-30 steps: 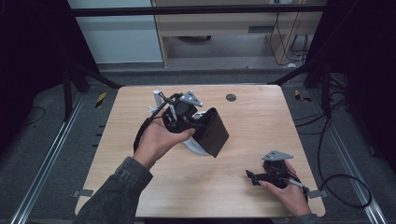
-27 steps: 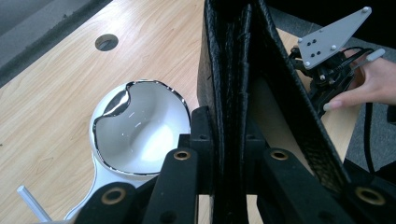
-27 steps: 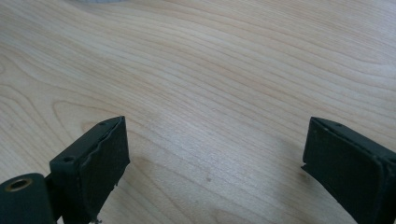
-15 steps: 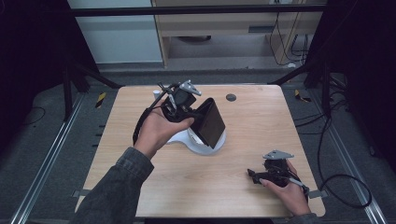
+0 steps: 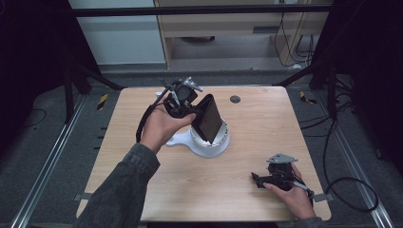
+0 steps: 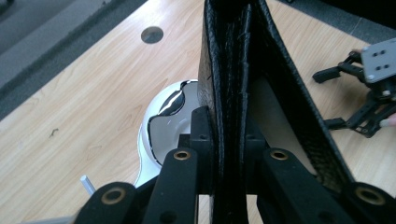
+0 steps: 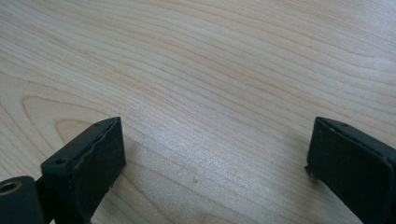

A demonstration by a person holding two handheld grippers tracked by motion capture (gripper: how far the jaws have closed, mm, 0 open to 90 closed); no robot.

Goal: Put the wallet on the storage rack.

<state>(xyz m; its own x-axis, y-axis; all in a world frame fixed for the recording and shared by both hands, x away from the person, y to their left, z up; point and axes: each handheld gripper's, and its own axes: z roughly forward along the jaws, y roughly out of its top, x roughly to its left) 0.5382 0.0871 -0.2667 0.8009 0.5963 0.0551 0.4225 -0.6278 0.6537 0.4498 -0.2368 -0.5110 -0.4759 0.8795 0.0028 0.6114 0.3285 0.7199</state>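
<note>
Light wooden table [image 5: 142, 142] on grey floor [image 5: 43, 142] — dark frame [image 5: 190, 9] around.

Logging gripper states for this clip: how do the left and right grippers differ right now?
The left gripper is shut on a black wallet, lifted over the white round device; the right gripper is open, holding nothing. The left is raised off the table; the right sits low near the table's front right corner. Both have black jaws and are hand-held.

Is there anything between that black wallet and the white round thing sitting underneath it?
Nothing visible. The left gripper is clamped on the black wallet and holds it tilted just over the white round stand. In the left gripper view the stand's shiny top shows bare beside the wallet.
</note>
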